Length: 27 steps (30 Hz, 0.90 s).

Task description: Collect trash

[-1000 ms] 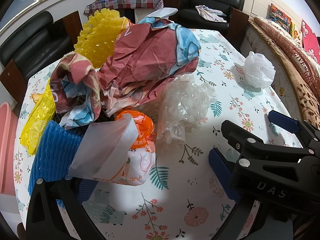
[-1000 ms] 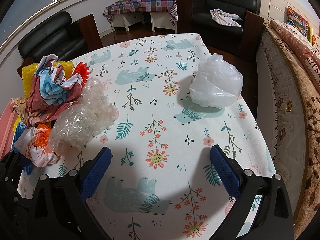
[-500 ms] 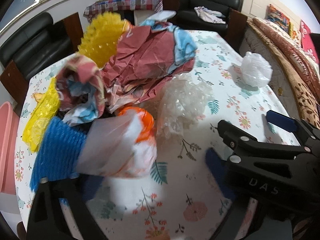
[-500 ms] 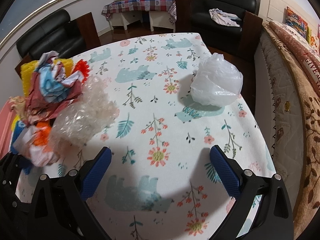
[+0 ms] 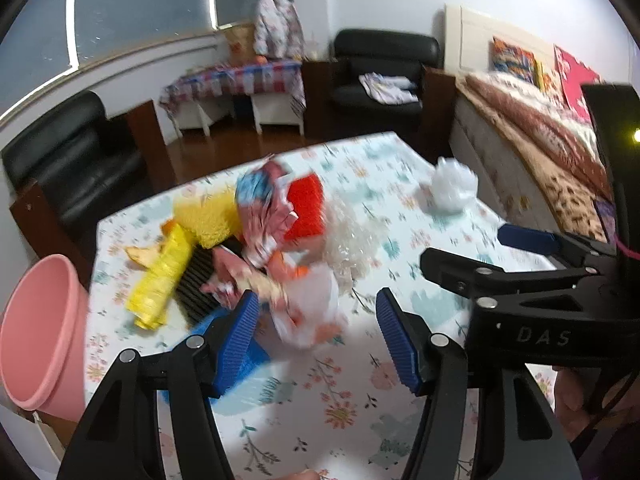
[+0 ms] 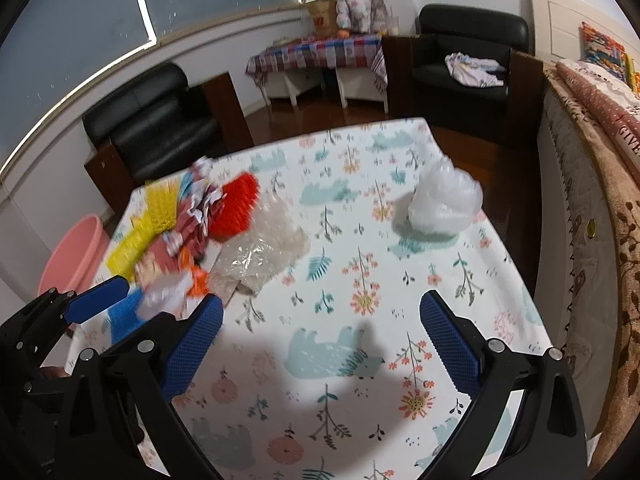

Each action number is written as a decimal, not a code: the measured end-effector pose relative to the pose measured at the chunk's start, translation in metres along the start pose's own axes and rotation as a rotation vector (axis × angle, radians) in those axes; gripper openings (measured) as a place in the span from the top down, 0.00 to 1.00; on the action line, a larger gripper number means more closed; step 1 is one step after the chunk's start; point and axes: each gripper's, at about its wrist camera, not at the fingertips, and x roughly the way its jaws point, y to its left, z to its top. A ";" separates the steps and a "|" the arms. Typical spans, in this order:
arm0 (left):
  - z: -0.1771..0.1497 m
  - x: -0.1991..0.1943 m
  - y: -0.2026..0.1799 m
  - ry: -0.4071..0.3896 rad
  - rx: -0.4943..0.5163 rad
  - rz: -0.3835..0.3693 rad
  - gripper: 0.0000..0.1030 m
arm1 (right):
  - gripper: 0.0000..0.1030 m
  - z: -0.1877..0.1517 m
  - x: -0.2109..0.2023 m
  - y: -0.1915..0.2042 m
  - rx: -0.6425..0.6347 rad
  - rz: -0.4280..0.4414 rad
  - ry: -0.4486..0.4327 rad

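both grippers had pulled back and up from the table [image 6: 360, 360] since the earlier frames, so more of the room showed. the left gripper [image 5: 316, 336] had just been closing its jaws; they stood part way in, and a crumpled white-and-orange wrapper [image 5: 312, 312] lay in line between the blue pads, though blur hid whether it was pinched. the right gripper [image 6: 320, 340] was spread wide over bare flowered tablecloth with nothing between its pads.

the trash heap [image 6: 208, 232] lay along the table's left edge: yellow foam [image 5: 208, 220], red foam netting [image 6: 236, 208], crumpled printed paper [image 5: 260, 204], clear plastic film [image 6: 264, 248] and a blue net [image 5: 240, 356] at the near end. a white plastic bag [image 6: 444, 204] sat apart near the far right corner. a pink bin [image 5: 40, 332] stood on the floor just off the left edge. beyond the table were black armchairs [image 6: 468, 56], a checked-cloth side table [image 6: 320, 52], a window [image 6: 80, 20] and a bed [image 5: 540, 132] on the right.
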 end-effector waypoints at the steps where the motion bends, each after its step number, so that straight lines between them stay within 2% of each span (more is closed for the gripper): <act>1: 0.002 -0.002 0.003 -0.003 -0.011 0.007 0.41 | 0.03 0.001 -0.002 0.001 -0.001 -0.004 -0.012; 2: 0.003 -0.002 0.007 -0.004 -0.022 0.022 0.41 | 0.03 0.002 -0.004 0.002 -0.001 -0.010 -0.023; 4: 0.004 -0.002 0.013 -0.003 -0.042 0.039 0.50 | 0.03 0.002 -0.007 0.005 -0.005 -0.027 -0.041; 7: 0.003 0.001 0.021 0.007 -0.074 0.047 0.57 | 0.03 0.002 -0.009 0.007 -0.006 -0.035 -0.055; 10: 0.002 0.006 0.022 0.006 -0.078 0.061 0.60 | 0.03 0.000 -0.010 0.009 -0.009 -0.035 -0.053; 15: 0.000 0.004 0.024 -0.022 -0.078 0.081 0.61 | 0.03 -0.002 -0.009 0.013 -0.016 -0.037 -0.048; 27: -0.002 0.005 0.038 -0.013 -0.129 0.092 0.61 | 0.03 -0.001 -0.011 0.026 -0.048 -0.042 -0.067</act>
